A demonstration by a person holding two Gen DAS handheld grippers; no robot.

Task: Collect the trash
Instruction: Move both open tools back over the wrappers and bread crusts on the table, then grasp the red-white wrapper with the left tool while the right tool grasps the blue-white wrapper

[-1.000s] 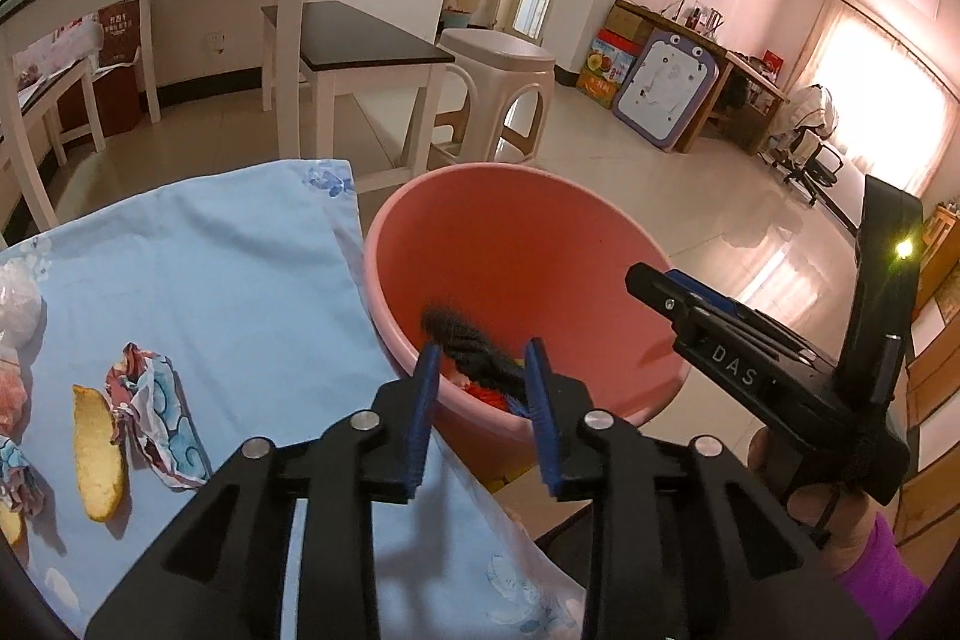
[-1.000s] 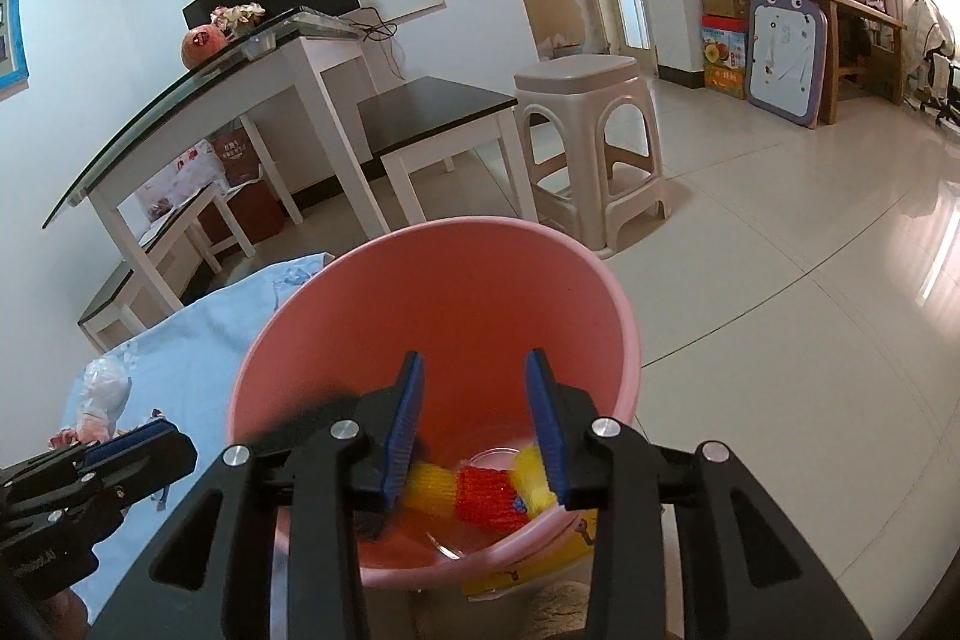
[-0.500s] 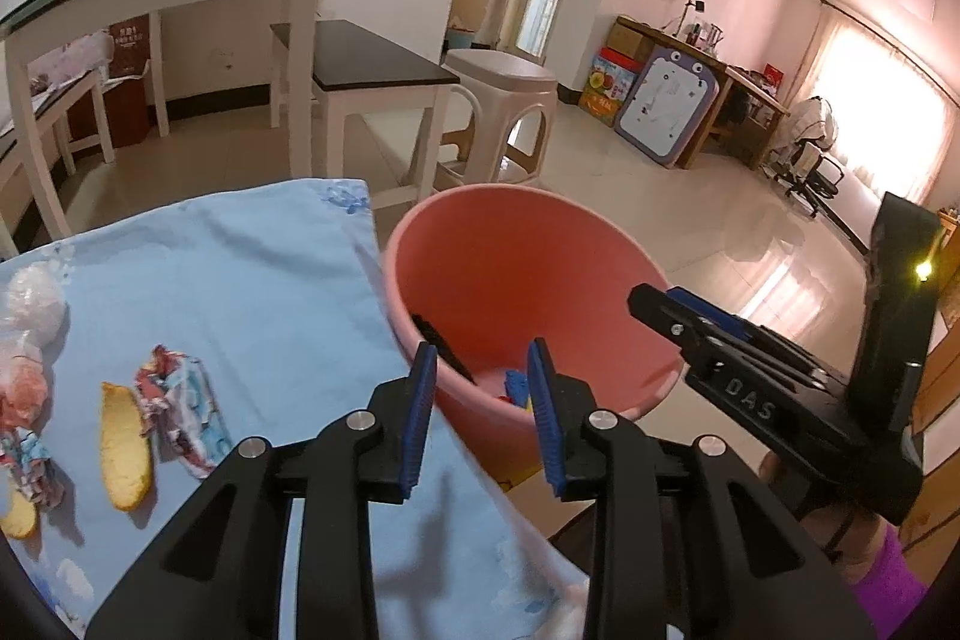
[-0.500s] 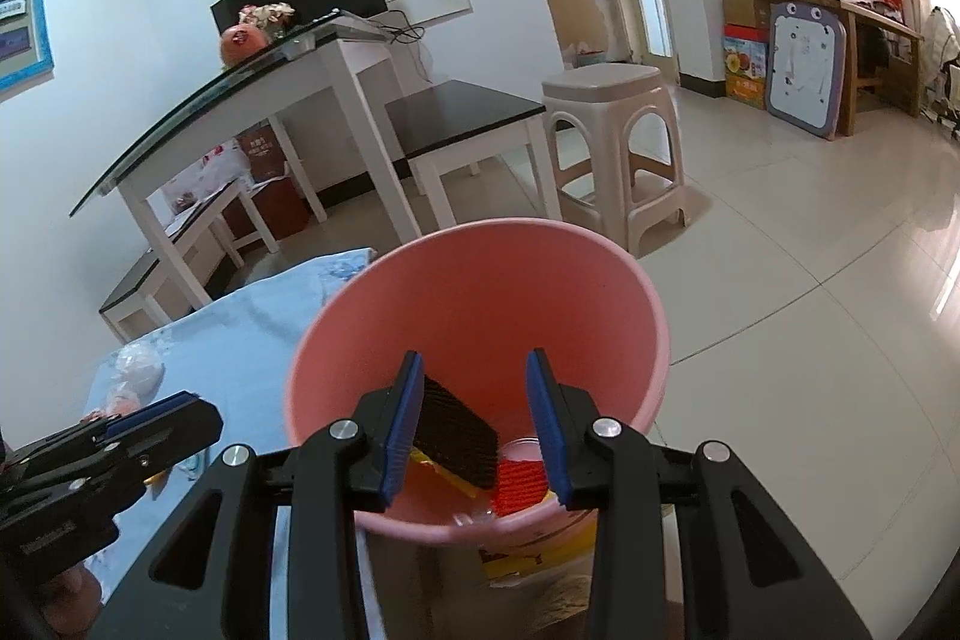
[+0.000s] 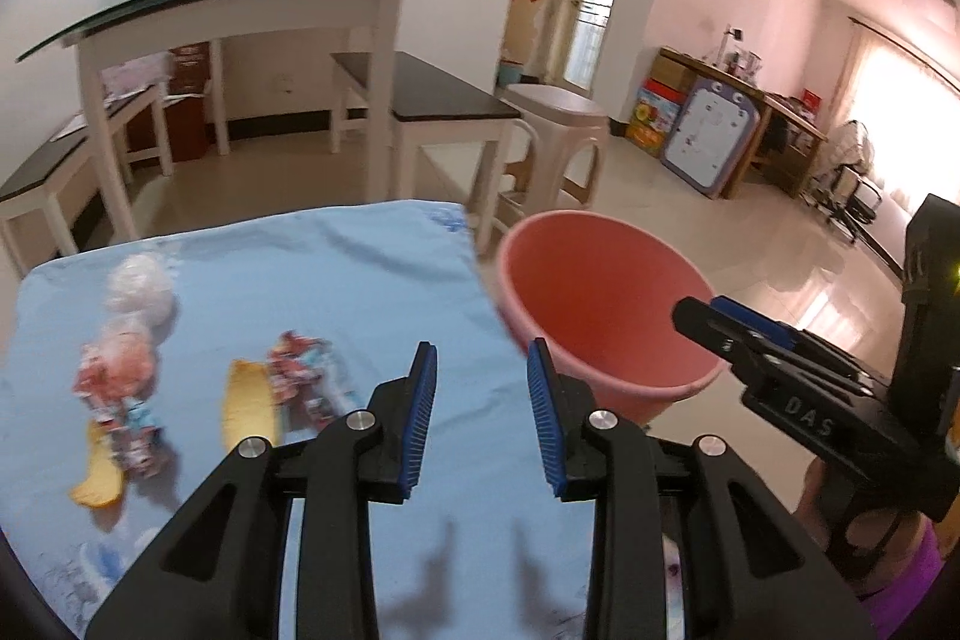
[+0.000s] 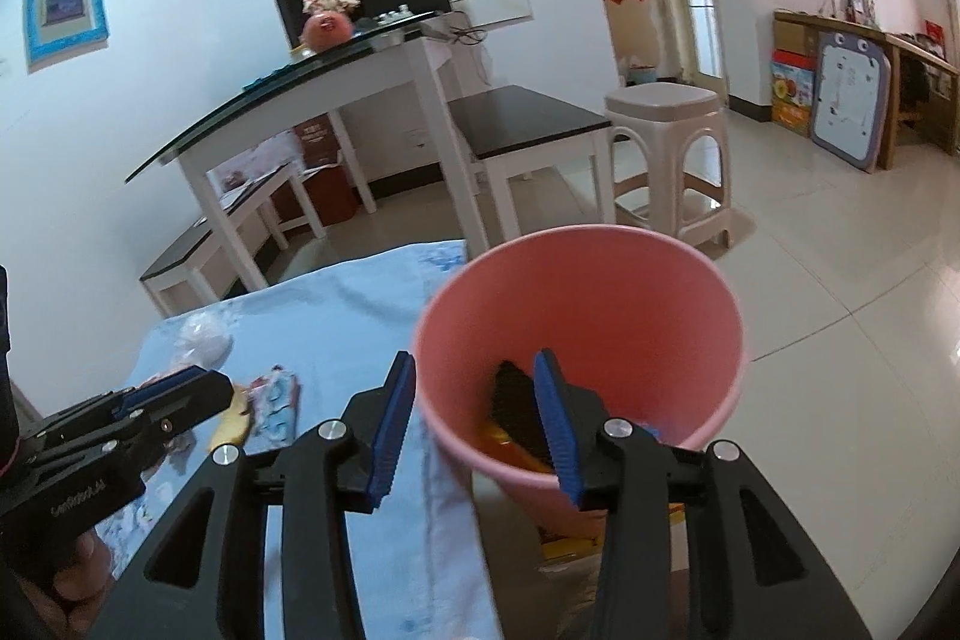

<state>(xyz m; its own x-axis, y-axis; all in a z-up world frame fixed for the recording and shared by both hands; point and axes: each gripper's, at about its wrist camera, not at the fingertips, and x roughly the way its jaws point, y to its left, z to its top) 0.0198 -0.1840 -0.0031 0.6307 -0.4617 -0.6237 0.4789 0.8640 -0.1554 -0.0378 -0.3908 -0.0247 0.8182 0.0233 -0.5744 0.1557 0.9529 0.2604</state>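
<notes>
Cloth edge first, from the left wrist view: the light blue tablecloth (image 5: 336,292) ends at a corner just beside the round pink plastic bucket (image 5: 606,298), which stands off the cloth's right side with bare pale tiled floor (image 5: 750,244) beyond it. From this angle the bucket's inside wall shows, not its bottom. The left gripper (image 5: 480,400) hangs over the cloth near the bucket's rim, jaws apart and empty. Trash lies on the cloth on the far side from the bucket: a crumpled red-and-blue printed wrapper (image 5: 306,382), a yellow peel strip (image 5: 249,403) touching it, a second wrapper and peel (image 5: 120,424) further out, and a white crumpled wad (image 5: 141,295) further back. The right gripper (image 5: 738,334) reaches over the bucket's near rim.

From the right wrist view, the bucket (image 6: 714,310) sits against the cloth's edge, with open floor behind it and a beige plastic stool (image 6: 666,160) further back. Inside it lie a black textured flat piece (image 6: 516,409) and orange-yellow scraps (image 6: 510,445). The right gripper (image 6: 474,418) straddles the bucket's near rim; its jaws have just been opening, with nothing pinched between them. The left gripper (image 6: 180,388) points over the wrapper (image 6: 276,400) on the cloth (image 6: 348,316).
</notes>
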